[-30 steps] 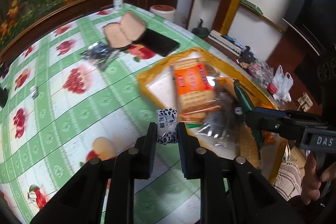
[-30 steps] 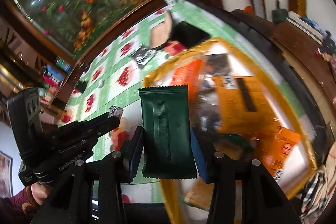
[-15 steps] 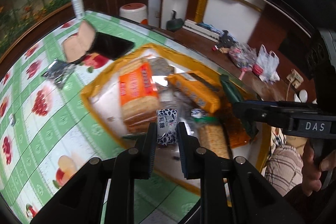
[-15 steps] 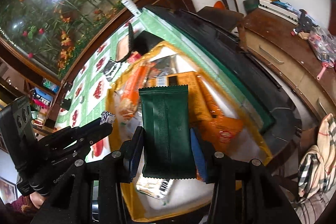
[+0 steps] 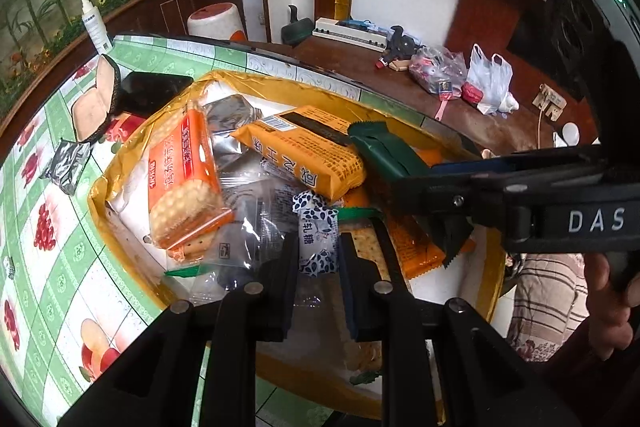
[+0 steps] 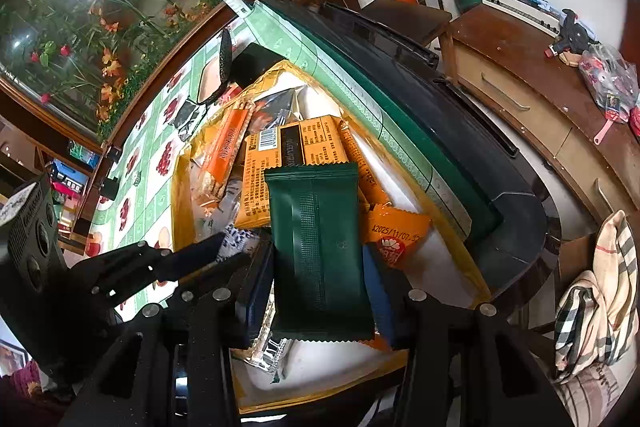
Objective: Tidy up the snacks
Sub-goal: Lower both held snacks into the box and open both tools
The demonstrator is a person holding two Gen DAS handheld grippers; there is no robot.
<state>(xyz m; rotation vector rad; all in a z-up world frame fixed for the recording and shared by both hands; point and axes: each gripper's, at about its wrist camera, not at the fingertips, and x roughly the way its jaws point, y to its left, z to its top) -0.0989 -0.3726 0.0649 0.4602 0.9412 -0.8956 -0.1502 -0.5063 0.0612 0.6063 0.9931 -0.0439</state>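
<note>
Left gripper (image 5: 319, 259): jaws nearly closed, clamped on a small blue-and-white wrapped candy (image 5: 316, 235), held over the near part of the gold-rimmed tray (image 5: 98, 187). Right gripper (image 6: 318, 291): jaws partly open, gripping a dark green snack packet (image 6: 318, 247) by its sides, over the tray's right half. In the tray: orange cracker pack (image 5: 182, 179) left, orange biscuit bar (image 5: 304, 151) centre, clear wrappers. Tray sits on the green checked surface (image 5: 52, 267).
</note>
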